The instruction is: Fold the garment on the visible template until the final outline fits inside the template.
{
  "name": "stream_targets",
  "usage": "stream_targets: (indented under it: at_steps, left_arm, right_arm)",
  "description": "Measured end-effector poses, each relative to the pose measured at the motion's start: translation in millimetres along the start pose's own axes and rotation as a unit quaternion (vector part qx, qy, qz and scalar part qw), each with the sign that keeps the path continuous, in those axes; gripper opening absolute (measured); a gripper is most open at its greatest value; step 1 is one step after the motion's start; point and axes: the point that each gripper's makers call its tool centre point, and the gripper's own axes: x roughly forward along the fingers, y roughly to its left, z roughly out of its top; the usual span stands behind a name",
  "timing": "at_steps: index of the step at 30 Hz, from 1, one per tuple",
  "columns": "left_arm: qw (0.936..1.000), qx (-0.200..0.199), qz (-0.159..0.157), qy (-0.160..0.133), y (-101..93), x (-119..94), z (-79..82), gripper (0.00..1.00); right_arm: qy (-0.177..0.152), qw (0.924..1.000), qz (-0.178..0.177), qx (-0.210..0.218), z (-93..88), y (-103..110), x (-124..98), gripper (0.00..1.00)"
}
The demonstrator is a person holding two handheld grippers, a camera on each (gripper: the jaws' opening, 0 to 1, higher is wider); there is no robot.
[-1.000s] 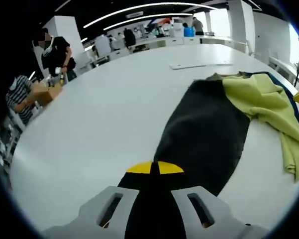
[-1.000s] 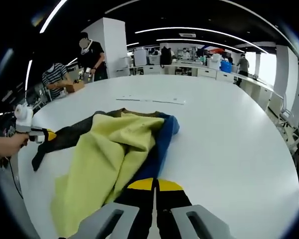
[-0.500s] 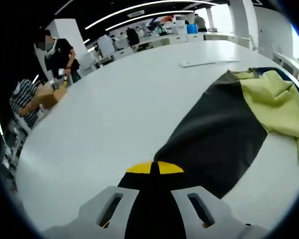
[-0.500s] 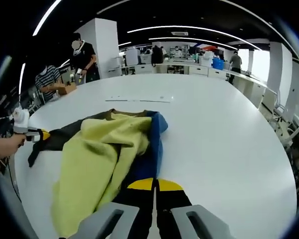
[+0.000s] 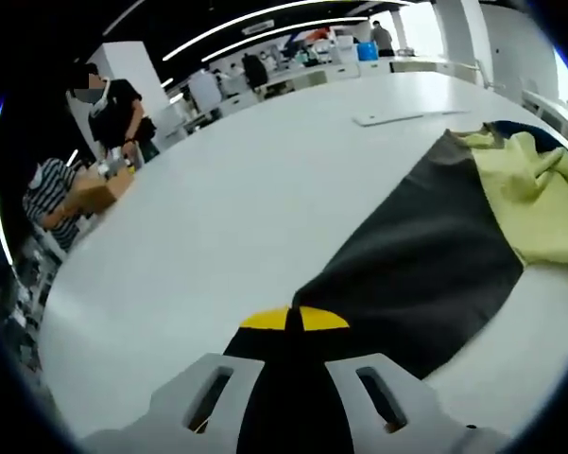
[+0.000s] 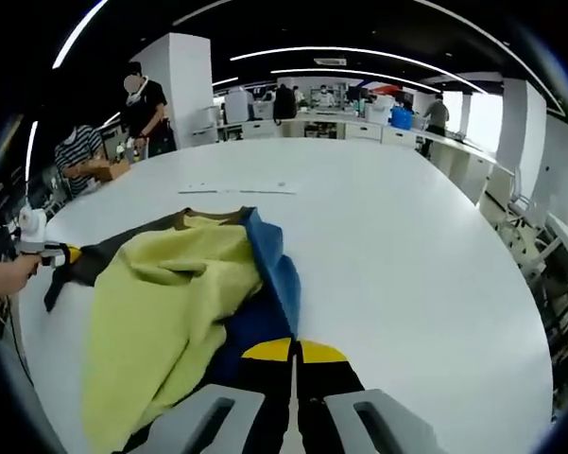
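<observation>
**Garment spread between two grippers, fold pending**

While no readable brand, label or writing is being shown anywhere on the cloth or the furniture, the following items are being recorded, largest first.

1. Table [image 6: 425,246]: a broad white round top, on which the garment is being carried. A thin pale outline [image 6: 234,190], possibly the template, is being seen beyond the cloth; its nature cannot be told for certain.

2. Garment [image 6: 170,303]: a panelled piece in yellow-green, blue and dark charcoal, lying rumpled on the near-left part of the table, short of that outline. In the left gripper view the dark panel [image 5: 425,255] is being drawn out flat toward the camera. The cloth is being judged light, soft and limp, likely to sag and crease rather than hold a line; it is best being taken at hems or corners, with both ends kept taut before any fold is laid.

3. Right gripper [image 6: 294,352]: its jaws are being held together on the blue edge of the garment.

4. Left gripper [image 5: 294,320]: its jaws are being pressed closed on the dark panel's end. It is also being seen in the right gripper view, held by a hand [image 6: 2,276] at the table's left edge.

5. People [image 6: 142,104]: standing at a far bench, uninvolved.
</observation>
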Motion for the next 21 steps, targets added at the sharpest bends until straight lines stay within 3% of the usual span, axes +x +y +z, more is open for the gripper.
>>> stream_targets:
  at_steps: [4, 5, 9, 15, 18, 21]
  left_arm:
    - [1.0000, -0.001, 0.005, 0.000, 4.4, 3.4, 2.0, 0.00]
    - [1.0000, -0.002, 0.006, 0.000, 5.6, 4.0, 2.2, 0.00]
    - [1.0000, -0.007, 0.004, -0.004, 5.5, 5.2, 3.6, 0.00]
    - [0.9999, -0.009, -0.003, -0.009, 1.7, 0.7, 4.9, 0.00]
    - [0.9994, 0.011, -0.007, -0.032, -2.6, -7.7, 13.6, 0.08]
    - [0.9983, 0.015, -0.023, -0.051, -10.1, -16.6, 23.1, 0.19]
  right_arm:
    - [-0.005, 0.9995, -0.027, -0.016, 5.8, -16.1, -5.3, 0.00]
    - [0.002, 0.9990, -0.021, -0.039, 5.1, -16.2, -6.1, 0.00]
    - [-0.001, 0.9996, 0.009, -0.027, 6.4, -4.7, -7.3, 0.00]
    - [0.009, 0.9994, 0.025, -0.024, -3.0, 9.7, -4.5, 0.00]
    - [0.007, 0.9994, 0.030, -0.016, -5.0, 15.3, -4.9, 0.00]
    - [0.008, 0.9992, 0.037, -0.013, -7.8, 20.6, -4.6, 0.15]
